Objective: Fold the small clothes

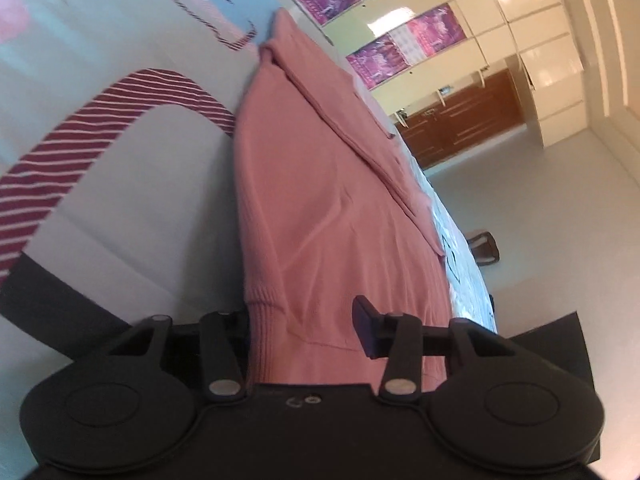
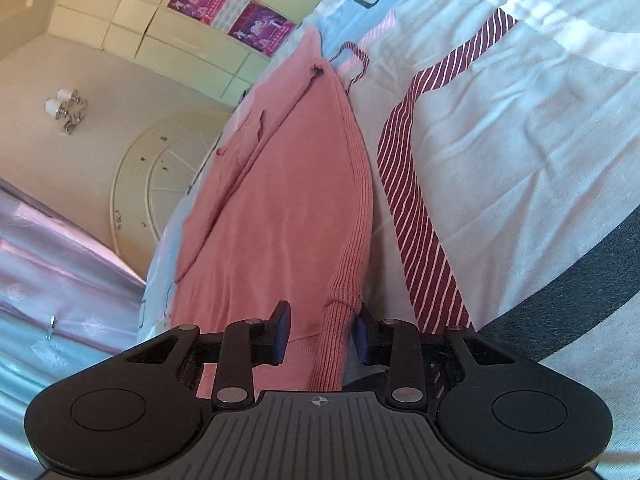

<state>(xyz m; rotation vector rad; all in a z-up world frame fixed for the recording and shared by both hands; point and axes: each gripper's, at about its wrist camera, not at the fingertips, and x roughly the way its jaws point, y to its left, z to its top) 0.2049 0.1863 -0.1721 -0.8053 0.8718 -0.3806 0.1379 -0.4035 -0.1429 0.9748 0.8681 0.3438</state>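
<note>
A pink knit sweater (image 1: 320, 200) lies along the edge of a bed, folded over lengthwise; it also shows in the right wrist view (image 2: 280, 200). My left gripper (image 1: 302, 328) is open, its jaws wide apart around the ribbed hem corner of the sweater; only the right fingertip (image 1: 366, 332) shows clearly, the left is behind cloth. My right gripper (image 2: 322, 334) is open, with the other ribbed hem corner (image 2: 338, 320) passing between its blue pads (image 2: 282, 336), which do not press on it.
The bed has a white and light-blue cover (image 1: 120, 200) with maroon striped bands (image 2: 424, 248) and a dark band. The bed edge drops to a pale floor (image 1: 560, 220). Cabinets with purple posters (image 1: 400, 52) stand beyond. A pink curtain (image 2: 60, 260) hangs at left.
</note>
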